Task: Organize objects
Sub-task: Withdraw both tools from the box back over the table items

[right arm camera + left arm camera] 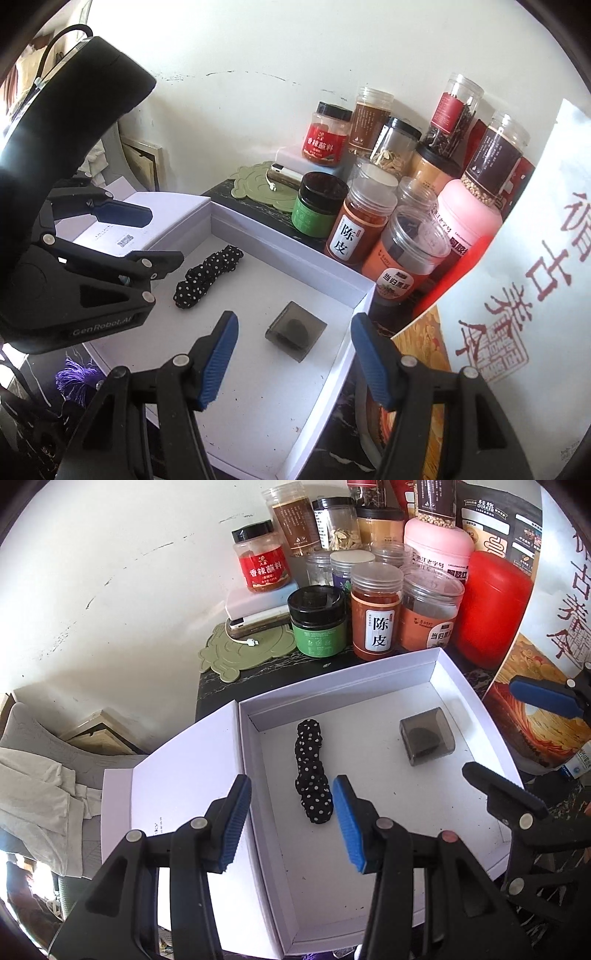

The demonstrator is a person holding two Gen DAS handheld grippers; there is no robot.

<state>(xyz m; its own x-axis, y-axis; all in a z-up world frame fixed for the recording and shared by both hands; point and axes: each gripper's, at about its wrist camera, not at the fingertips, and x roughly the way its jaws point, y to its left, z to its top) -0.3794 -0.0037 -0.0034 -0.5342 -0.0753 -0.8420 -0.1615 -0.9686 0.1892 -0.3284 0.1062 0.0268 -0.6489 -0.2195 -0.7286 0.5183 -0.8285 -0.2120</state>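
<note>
An open white box (332, 690) (291, 236) lies on the dark table. Inside it, on the left, lies a black scrunchie with white dots (312, 771) (208, 275). A small smoky-grey plastic case (426, 740) (295, 328) lies inside on the right. My left gripper (291, 823) (162, 236) hovers above the scrunchie's near end, open, with nothing between its blue pads. My right gripper (295, 362) (517, 742) hangs over the grey case and the box's right wall, also open and holding nothing.
Several jars stand behind the box, among them a green jar (319, 626) and an orange-labelled jar (376, 613), beside a red canister (491, 609). A green mat (240, 653) carries a power bank. The box lid (184, 775) lies to the left; a printed bag (517, 258) stands on the right.
</note>
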